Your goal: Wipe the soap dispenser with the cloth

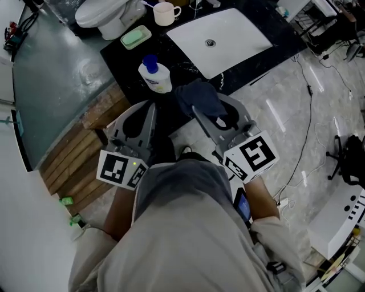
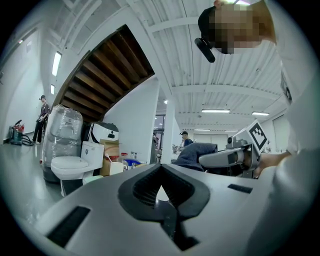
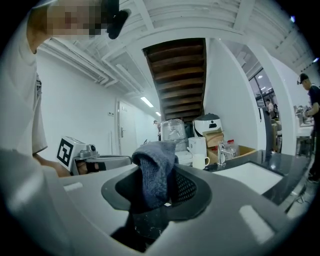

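The soap dispenser (image 1: 155, 74), a squat white bottle with a blue pump, stands on the black counter (image 1: 256, 54) left of the sink. My right gripper (image 1: 199, 108) is shut on a dark blue cloth (image 1: 199, 98), whose bunched end sticks up between the jaws in the right gripper view (image 3: 156, 172). It hangs at the counter's near edge, right of the dispenser. My left gripper (image 1: 149, 108) is shut with nothing in it and sits just short of the dispenser; its jaws meet in the left gripper view (image 2: 161, 192). The cloth (image 2: 197, 152) shows there at the right.
A white sink basin (image 1: 219, 37) is set in the counter. A green soap dish (image 1: 136, 37) and a white mug (image 1: 165, 12) stand at the back, beside a white toilet (image 1: 108, 14). Wooden boards (image 1: 80, 154) lie at the left, cables (image 1: 308, 131) on the floor at the right.
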`<state>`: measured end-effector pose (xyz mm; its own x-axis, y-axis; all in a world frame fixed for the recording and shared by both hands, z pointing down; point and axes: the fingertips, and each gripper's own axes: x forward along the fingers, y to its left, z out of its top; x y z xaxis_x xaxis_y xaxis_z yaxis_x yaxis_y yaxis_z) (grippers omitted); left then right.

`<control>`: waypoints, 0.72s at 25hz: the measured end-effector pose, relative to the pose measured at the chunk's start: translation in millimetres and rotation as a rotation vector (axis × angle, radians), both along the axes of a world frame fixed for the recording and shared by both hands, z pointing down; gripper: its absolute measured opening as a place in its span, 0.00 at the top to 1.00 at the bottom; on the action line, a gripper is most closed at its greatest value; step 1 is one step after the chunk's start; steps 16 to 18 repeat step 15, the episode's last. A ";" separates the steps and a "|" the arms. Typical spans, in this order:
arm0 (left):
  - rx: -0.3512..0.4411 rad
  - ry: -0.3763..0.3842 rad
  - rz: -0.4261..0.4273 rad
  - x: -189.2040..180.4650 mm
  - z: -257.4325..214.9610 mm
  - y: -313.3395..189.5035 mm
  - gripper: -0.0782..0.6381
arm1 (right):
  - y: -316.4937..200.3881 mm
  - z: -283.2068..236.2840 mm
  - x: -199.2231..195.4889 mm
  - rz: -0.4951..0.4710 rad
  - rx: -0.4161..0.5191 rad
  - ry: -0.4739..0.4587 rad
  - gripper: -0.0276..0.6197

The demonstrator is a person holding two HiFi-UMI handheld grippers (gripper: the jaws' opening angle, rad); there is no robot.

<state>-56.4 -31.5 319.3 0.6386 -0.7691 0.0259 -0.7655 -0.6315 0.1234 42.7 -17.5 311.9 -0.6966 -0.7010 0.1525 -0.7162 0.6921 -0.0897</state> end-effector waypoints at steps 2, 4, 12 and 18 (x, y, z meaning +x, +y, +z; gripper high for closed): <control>-0.003 0.004 0.006 1.5 -1.9 -0.7 0.88 | 2.0 -2.5 5.1 0.012 0.001 0.000 0.76; -0.002 0.007 0.010 2.7 -5.0 -1.9 0.88 | 2.3 -5.6 9.9 0.024 0.000 -0.006 0.76; -0.009 0.012 0.005 -3.1 -16.0 -9.1 0.88 | -4.0 -18.0 5.8 0.033 0.006 -0.025 0.76; -0.011 0.019 0.000 -7.2 -20.5 -13.6 0.88 | -7.4 -22.1 1.9 0.031 0.005 -0.028 0.76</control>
